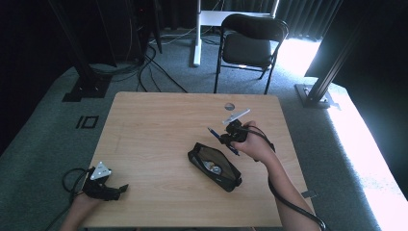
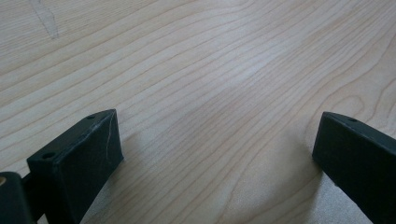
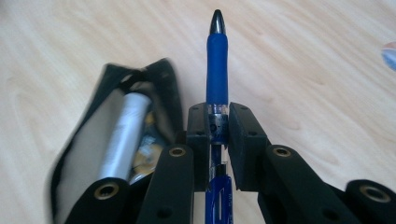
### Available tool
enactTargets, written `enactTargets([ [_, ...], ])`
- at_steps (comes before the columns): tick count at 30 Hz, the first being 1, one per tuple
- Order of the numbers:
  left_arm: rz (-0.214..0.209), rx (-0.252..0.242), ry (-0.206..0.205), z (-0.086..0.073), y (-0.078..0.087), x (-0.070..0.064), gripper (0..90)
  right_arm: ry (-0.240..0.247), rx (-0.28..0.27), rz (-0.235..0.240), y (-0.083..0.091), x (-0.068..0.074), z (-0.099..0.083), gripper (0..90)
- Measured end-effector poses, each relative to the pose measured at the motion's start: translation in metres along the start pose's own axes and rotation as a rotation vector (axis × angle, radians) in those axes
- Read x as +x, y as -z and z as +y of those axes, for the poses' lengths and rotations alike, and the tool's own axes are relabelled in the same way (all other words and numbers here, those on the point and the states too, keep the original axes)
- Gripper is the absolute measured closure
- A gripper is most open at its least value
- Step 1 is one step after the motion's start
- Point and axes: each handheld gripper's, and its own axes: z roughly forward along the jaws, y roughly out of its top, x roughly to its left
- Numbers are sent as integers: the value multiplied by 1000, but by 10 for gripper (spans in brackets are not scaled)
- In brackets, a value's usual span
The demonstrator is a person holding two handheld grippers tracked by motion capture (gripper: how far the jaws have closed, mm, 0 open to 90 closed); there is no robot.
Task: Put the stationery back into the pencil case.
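right gripper (image 3: 218, 123): jaws clamped on blue plastic pen (image 3: 217, 70), tip toward frame top | open black fabric pencil pouch (image 3: 93, 149) just left of it (silver tube inside) | left gripper (image 2: 217, 154): jaws apart over pale wooden table (image 2: 210, 56)

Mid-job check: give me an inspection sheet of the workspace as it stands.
Surface: wooden table, bare under the left gripper.
Job's things: blue pen; open black pouch holding a silver tube.
Clutter: small round disc near the far edge.
Grippers: right gripper shut on the pen beside the pouch; left gripper open, low over the near left corner.
Cables: one trails from each gripper; more on the floor.
Surroundings: folding chair, grey carpet, dark curtains.
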Motion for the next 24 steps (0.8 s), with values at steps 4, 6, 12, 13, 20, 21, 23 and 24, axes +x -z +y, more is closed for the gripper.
enactTargets([
  [4,1,0,-2,0,0,0,16,15,-7,13,6,14,1,793],
  [6,1,0,-2,0,0,0,16,34,4,28,6,21,1,793],
  [12,1,0,-2,0,0,0,16,42,15,66,0,37,1,793],
  [13,1,0,-3,0,0,0,16,40,18,69,-2,38,0,793],
  [20,0,0,0,0,0,0,16,23,72,50,-18,46,-6,793],
  [21,0,0,0,0,0,0,16,13,80,47,-21,47,-7,793],
  [23,0,0,0,0,0,0,16,9,97,42,-25,48,-9,793],
  [24,0,0,0,0,0,0,15,7,99,42,-26,49,-10,793],
])
